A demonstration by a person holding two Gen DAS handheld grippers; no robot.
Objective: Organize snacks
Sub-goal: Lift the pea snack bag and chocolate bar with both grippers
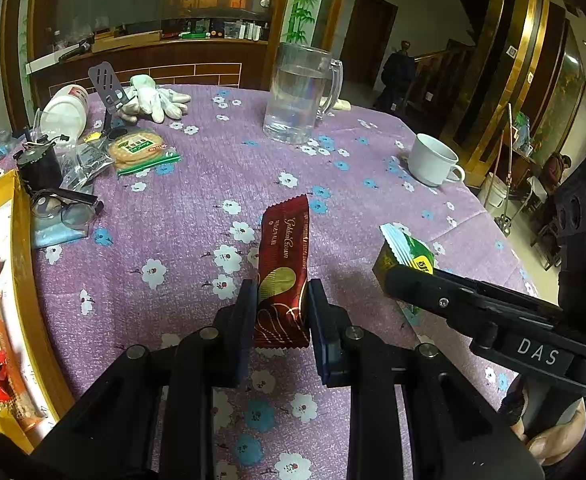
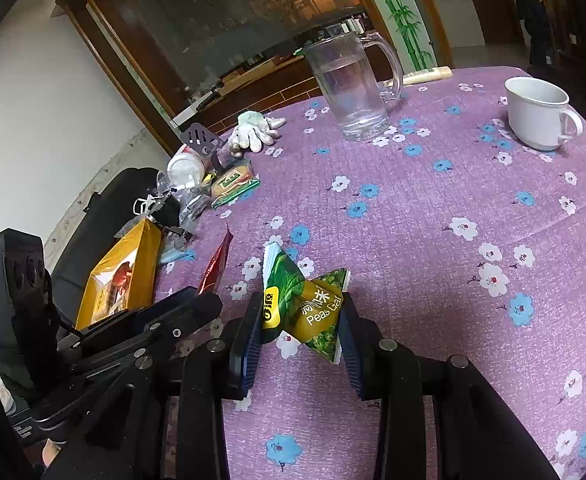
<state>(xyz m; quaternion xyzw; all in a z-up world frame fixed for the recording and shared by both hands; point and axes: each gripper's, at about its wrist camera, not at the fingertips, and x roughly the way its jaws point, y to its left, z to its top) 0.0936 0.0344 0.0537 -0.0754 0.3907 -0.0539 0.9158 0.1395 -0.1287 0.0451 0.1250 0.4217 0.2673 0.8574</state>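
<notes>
The left claw [image 1: 281, 312] is gripping a dark red wafer pack [image 1: 284, 268], holding it upright above the surface [image 1: 197, 200], which is wearing a purple flowered cloth. The right claw [image 2: 301, 334] is squeezing a green pea pack [image 2: 305, 304], lifting it just over the cloth; in the left view that pack [image 1: 407, 254] is showing at the claw's tip, near the wafer pack. A yellow box [image 2: 121, 276] is sitting at the left edge with snacks inside. Farther back, a cracker pack [image 1: 137, 148] is lying beside clutter and white gloves [image 1: 153, 98]. A glass jug [image 1: 299, 94] and a white cup [image 1: 433, 160] are standing well apart from the packs.
</notes>
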